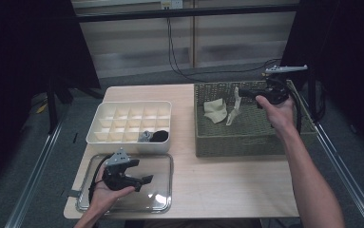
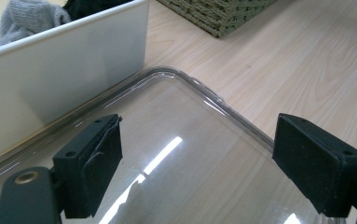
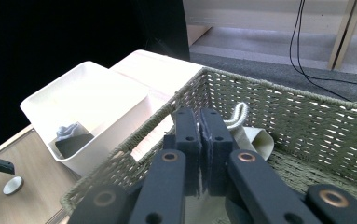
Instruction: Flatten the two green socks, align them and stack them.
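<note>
- Jaws of the right gripper (image 1: 244,96) are clamped together on a pale sock (image 1: 233,112), which hangs lifted above the wicker basket (image 1: 246,137).
- Jaws of the left gripper (image 1: 144,179) stand wide apart, empty, over the clear lid (image 1: 163,197).
- Raise the sock until its toe clears the basket rim, or it may snag the weave.
- Carry it towards the white divided box (image 1: 104,135), aiming for a free cell beside the grey sock (image 1: 146,137) and the black sock (image 1: 160,136).
- A second pale sock (image 1: 215,110) lies in the basket for later.
</note>
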### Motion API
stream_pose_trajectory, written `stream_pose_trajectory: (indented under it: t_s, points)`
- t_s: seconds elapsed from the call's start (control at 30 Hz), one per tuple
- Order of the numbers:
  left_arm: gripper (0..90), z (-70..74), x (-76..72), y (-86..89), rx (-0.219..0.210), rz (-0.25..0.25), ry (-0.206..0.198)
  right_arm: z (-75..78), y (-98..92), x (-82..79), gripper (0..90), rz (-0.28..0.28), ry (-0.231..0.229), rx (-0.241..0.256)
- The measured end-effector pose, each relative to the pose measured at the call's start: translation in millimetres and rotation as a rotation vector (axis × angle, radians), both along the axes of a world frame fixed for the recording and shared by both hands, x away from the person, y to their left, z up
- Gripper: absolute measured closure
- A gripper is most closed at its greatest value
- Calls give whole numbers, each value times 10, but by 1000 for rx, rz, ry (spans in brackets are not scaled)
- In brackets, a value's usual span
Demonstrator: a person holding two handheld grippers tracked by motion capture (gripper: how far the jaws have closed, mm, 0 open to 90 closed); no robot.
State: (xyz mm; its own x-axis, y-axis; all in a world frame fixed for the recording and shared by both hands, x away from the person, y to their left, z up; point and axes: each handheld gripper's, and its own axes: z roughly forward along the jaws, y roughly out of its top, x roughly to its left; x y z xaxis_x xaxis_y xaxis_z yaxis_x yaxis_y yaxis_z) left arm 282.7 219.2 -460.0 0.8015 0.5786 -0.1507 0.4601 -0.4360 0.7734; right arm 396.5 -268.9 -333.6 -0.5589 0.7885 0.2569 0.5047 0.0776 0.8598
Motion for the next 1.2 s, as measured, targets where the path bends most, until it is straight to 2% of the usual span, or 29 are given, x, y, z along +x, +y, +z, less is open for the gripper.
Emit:
stream_pose_trajectory:
  t_s: [0.37, 0.63, 0.9, 1.2]
  points:
    - [154, 1, -2, -12, 7, -2, -3, 158, 20, -137, 880, 17, -44, 25]
    - [154, 22, 12, -6, 14, -7, -13, 261, 19, -219, 880, 6, -66, 36]
    - [154, 19, 12, -5, 12, -7, -15, 376, 63, -298, 880, 19, -81, 50]
    - [152, 14, 0, -8, 9, -5, -10, 528, 105, -481, 881, 42, -131, 91]
